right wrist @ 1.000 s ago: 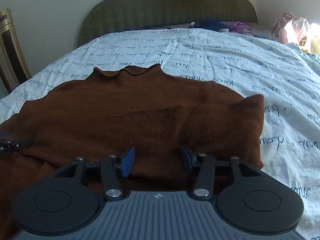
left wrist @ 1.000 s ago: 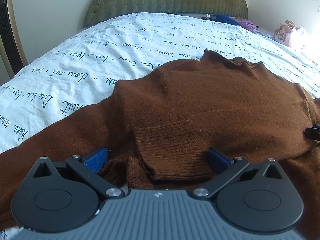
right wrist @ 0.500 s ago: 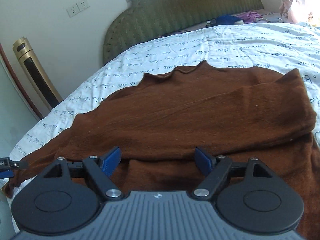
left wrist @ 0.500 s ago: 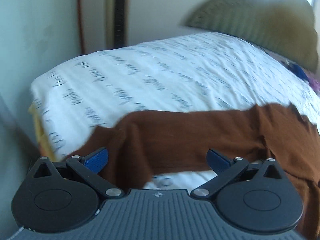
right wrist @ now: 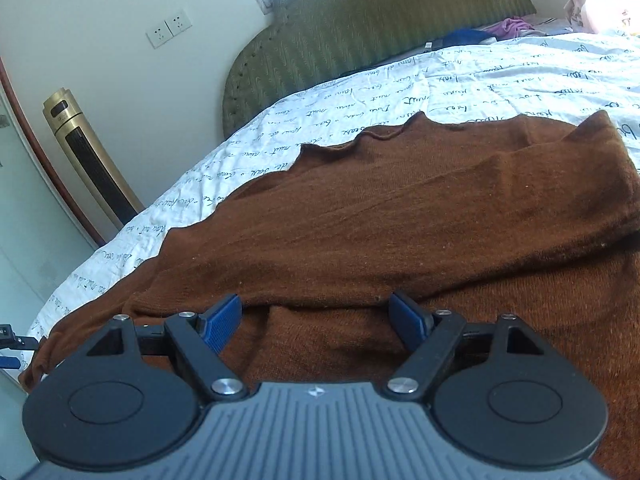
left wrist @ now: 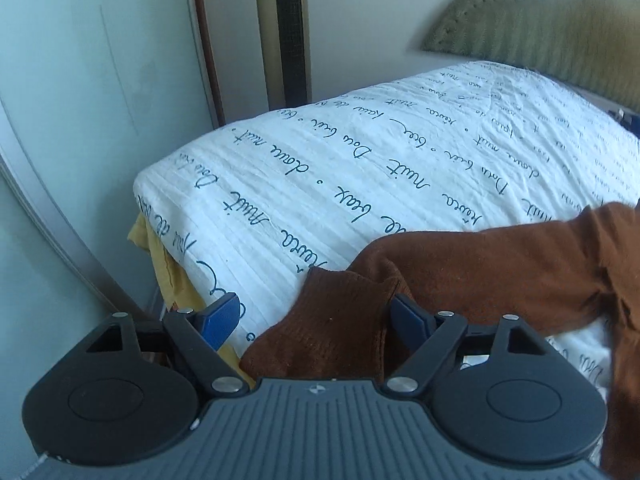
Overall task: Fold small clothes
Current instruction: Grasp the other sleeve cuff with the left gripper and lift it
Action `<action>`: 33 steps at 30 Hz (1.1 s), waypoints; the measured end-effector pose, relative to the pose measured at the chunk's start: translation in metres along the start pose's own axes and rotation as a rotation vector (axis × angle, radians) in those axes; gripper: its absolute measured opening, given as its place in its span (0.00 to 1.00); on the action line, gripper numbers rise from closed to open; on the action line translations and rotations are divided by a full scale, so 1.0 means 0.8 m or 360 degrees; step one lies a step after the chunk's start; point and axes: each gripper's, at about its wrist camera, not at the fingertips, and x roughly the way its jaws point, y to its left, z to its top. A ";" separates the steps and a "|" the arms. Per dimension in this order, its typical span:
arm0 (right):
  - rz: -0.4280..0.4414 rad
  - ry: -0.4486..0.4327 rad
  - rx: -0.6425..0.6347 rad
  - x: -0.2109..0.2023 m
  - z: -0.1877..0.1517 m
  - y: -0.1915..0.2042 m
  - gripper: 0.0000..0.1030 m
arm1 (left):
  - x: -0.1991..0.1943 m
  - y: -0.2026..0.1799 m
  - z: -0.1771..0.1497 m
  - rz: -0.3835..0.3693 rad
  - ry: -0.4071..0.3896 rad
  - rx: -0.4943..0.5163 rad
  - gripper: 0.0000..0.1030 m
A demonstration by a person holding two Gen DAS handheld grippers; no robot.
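A brown knit sweater [right wrist: 400,216] lies spread on the bed, one sleeve folded across its body. Its other sleeve [left wrist: 500,268] stretches toward the bed's left corner, and the ribbed cuff [left wrist: 340,320] lies between the fingers of my left gripper [left wrist: 316,316], which is open. My right gripper [right wrist: 316,316] is open just above the sweater's lower body, holding nothing. The left gripper's tip shows at the far left of the right wrist view [right wrist: 12,340], beside the sleeve end.
The bed has a white quilt with blue script [left wrist: 360,168] and a green headboard [right wrist: 380,20]. A gold tower fan [right wrist: 92,160] stands by the wall. Other clothes [right wrist: 516,26] lie near the pillows. The bed corner and a yellow sheet [left wrist: 160,264] are beside the left gripper.
My left gripper swung left from the folded cuff on the sweater's body to the outstretched sleeve's cuff at the bed corner. The right gripper opened wider and turned left.
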 end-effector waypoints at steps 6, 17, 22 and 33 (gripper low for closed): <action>0.0025 0.0003 0.0027 0.001 0.000 -0.003 0.80 | 0.006 -0.001 -0.005 -0.0056 0.0037 0.0018 0.65; 0.0024 -0.0003 0.0026 0.002 -0.001 -0.003 0.80 | 0.022 -0.006 -0.005 -0.0024 0.0059 0.0101 0.18; 0.0026 -0.0004 0.0035 0.003 -0.001 -0.003 0.80 | 0.009 0.024 -0.002 -0.0068 0.0008 -0.0077 0.15; 0.0040 -0.0005 0.0046 0.004 -0.001 -0.005 0.81 | -0.041 0.133 0.036 -0.0019 -0.0439 -0.0619 0.12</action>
